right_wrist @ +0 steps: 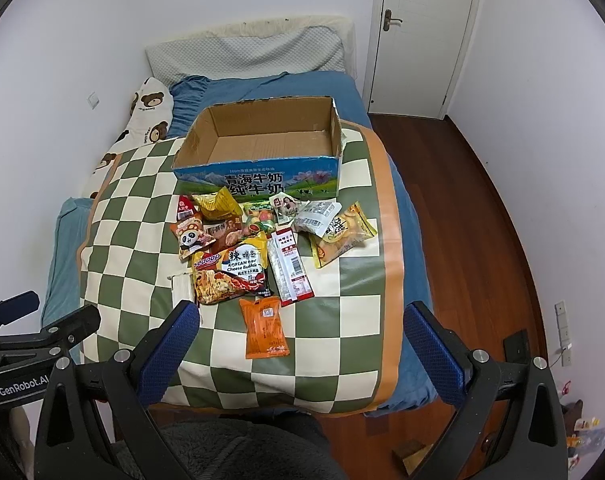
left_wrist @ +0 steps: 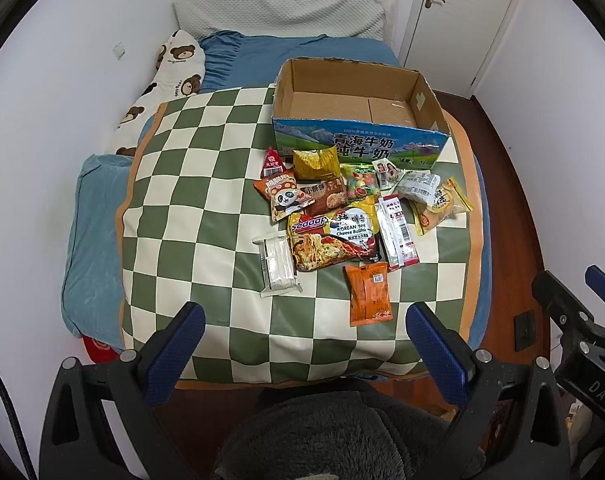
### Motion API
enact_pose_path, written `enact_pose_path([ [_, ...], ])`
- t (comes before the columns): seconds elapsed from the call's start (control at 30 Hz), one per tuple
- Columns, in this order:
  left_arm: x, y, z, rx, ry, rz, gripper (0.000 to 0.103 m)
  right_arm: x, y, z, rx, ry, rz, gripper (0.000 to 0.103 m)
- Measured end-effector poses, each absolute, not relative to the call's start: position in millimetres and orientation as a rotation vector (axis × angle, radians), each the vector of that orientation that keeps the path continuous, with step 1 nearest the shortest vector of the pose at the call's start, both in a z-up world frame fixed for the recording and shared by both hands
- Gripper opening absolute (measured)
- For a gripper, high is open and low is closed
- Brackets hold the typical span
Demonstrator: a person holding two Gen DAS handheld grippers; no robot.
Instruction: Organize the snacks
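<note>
Several snack packets lie in a pile on a green-and-cream checkered mat (left_wrist: 190, 184) (right_wrist: 342, 320) on the bed. Nearest are an orange packet (left_wrist: 368, 294) (right_wrist: 264, 328), a clear white packet (left_wrist: 276, 264), a Korean noodle pack (left_wrist: 334, 240) (right_wrist: 232, 274) and a red-and-white packet (left_wrist: 396, 234) (right_wrist: 292, 270). Behind them stands an open, empty cardboard milk box (left_wrist: 354, 142) (right_wrist: 258, 178). My left gripper (left_wrist: 304, 344) and right gripper (right_wrist: 300, 344) are both open and empty, held above the mat's near edge.
Blue bedding (left_wrist: 90, 232), a bear-print pillow (left_wrist: 170, 76) and a grey pillow (right_wrist: 246, 54) surround the mat. A white wall is on the left. Wood floor (right_wrist: 462, 220) and a white door (right_wrist: 418, 32) lie to the right.
</note>
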State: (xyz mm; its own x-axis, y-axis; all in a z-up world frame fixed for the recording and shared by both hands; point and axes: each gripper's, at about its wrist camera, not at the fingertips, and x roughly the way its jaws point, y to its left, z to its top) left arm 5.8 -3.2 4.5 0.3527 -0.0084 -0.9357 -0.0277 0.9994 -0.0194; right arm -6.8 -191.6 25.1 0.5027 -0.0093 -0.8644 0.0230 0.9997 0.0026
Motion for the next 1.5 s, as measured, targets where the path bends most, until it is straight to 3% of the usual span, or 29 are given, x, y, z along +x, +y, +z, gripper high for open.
enact_pose_path([
  [1.23,5,2,8,-0.041,1.202,0.013,0.103,-5,-187,33,0.034,1.041,0.001,0.103],
  [1.5,35,-1,-7,0.073,1.136,0.025,0.103,15,-192,-17,0.099,1.081,0.023,0.103],
])
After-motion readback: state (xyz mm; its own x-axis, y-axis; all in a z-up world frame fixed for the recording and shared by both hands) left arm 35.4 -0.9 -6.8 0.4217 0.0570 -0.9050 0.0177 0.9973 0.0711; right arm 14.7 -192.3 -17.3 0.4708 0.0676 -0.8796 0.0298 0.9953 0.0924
